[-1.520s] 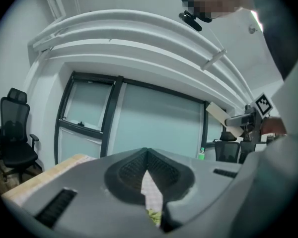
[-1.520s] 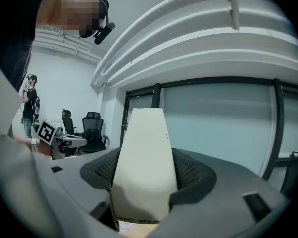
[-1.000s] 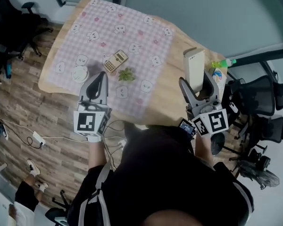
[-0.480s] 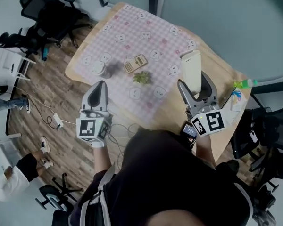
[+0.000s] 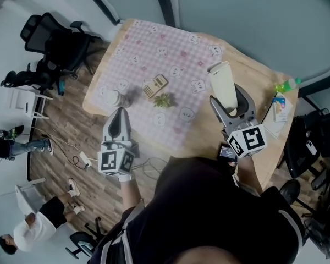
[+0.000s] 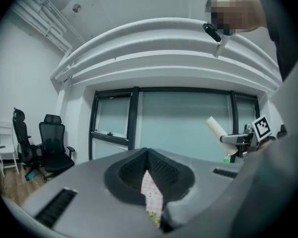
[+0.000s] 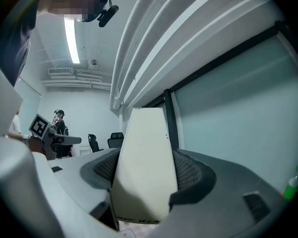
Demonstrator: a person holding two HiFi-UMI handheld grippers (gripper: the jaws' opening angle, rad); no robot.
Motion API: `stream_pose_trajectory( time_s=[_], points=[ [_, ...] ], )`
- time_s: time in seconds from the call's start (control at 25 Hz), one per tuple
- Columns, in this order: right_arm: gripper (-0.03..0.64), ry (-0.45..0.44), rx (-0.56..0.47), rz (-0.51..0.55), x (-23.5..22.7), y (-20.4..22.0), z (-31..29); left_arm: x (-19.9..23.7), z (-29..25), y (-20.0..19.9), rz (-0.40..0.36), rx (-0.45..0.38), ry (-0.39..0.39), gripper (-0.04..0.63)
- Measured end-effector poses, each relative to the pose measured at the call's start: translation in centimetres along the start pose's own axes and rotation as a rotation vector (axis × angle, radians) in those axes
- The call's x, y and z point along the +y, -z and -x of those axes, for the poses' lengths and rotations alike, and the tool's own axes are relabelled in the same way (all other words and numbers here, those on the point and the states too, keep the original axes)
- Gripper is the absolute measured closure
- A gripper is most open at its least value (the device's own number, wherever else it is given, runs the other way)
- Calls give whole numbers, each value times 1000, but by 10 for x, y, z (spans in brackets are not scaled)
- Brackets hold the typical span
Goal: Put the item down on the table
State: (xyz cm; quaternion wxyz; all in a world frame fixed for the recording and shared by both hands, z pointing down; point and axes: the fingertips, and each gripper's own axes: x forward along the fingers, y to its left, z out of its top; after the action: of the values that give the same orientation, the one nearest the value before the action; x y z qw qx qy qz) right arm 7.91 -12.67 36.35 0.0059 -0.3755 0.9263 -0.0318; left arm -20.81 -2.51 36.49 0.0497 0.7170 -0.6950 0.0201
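A tall cream box [image 5: 222, 86] stands upright between the jaws of my right gripper [image 5: 226, 101], which is shut on its lower part above the table's right side. In the right gripper view the box [image 7: 143, 165] fills the gap between both pads of the right gripper [image 7: 145, 182]. My left gripper [image 5: 120, 119] hovers at the wooden table's [image 5: 249, 73] near-left edge; it is shut and holds nothing. In the left gripper view only a thin slit shows at the left gripper [image 6: 150, 181].
A pink checked cloth [image 5: 170, 48] covers much of the table, with a calculator [image 5: 155, 84], a small green plant [image 5: 164, 99] and a round white thing [image 5: 111, 97] on it. A green bottle [image 5: 286, 84] and a carton [image 5: 279, 106] lie at the right end. Office chairs [image 5: 58, 45] stand left.
The head view has swung, so the table now sits further right and up. The box stays held upright in the right gripper. The left gripper has drifted towards the table's near edge.
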Motion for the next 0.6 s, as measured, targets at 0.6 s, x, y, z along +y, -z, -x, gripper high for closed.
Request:
stream_pose_trajectory(
  time_s=[0.6],
  points=[
    [295, 25, 122, 136, 16, 0, -35, 26, -32, 60, 75, 31, 67, 601]
  ],
)
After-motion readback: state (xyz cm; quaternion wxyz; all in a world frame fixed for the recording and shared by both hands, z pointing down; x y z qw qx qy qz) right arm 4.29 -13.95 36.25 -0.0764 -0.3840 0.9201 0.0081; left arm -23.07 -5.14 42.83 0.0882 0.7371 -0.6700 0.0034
